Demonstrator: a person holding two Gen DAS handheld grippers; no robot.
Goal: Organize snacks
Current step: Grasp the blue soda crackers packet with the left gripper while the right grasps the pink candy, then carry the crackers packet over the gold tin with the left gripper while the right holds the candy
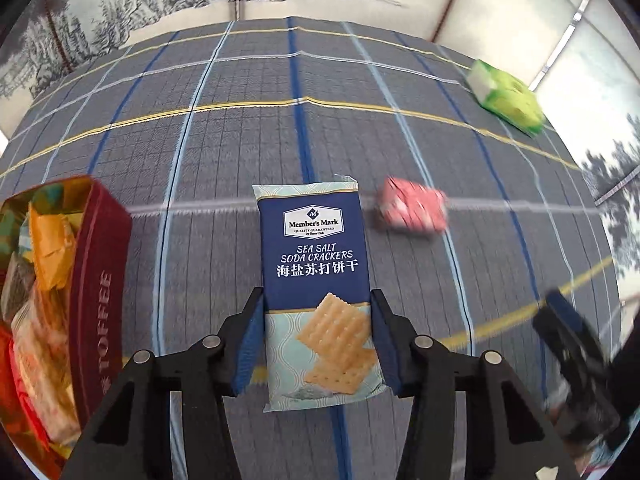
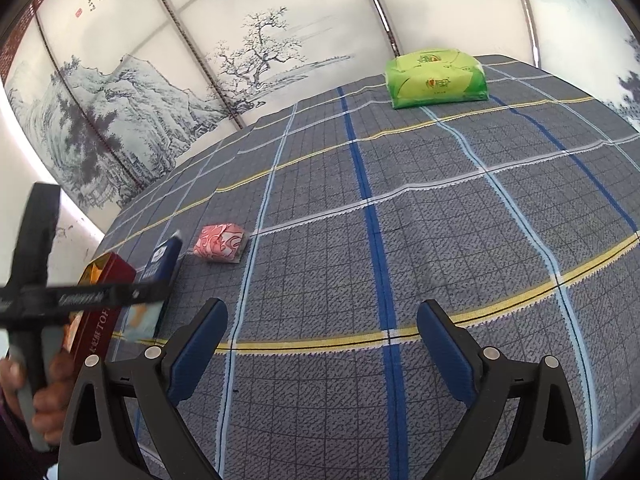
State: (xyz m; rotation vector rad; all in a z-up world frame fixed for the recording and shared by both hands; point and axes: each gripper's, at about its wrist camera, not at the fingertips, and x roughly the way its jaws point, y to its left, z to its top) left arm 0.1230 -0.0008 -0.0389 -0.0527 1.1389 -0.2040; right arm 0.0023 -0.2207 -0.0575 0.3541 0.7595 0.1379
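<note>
The cracker packet (image 1: 316, 280) sits between the blue pads of the left hand-held gripper (image 1: 318, 340), which clamp its lower half from both sides; it is carried above the plaid cloth of the worktop (image 1: 240, 140), just right of the red tin (image 1: 100, 280). Its dark blue front reads "Member's Mark", "Quality Guaranteed", "Sea Salt Soda Crackers", with a line of Chinese characters below and a picture of square crackers.

The tin stands at the left, its side lettered "TOFFEE". It already holds several wrapped snacks in orange, red and pale wrappers, so I judge the sorting well under way, with the cracker packet likely the next to go in.

Still out on the cloth is a small pink-and-white patterned packet (image 1: 412, 210), lying near the tin and a little beyond the crackers; its print is too blurred to read. Far off near the back edge lies a green soft pack (image 2: 436, 78), which looks like tissues, with a small logo I cannot make out; whether it counts as part of the job is unclear.

The right hand-held gripper (image 2: 322, 356) hangs over bare cloth with its jaws spread wide and nothing between them. Behind the worktop, a screen (image 2: 160, 92) bears ink-painted mountains, a tree, and columns of calligraphy.
</note>
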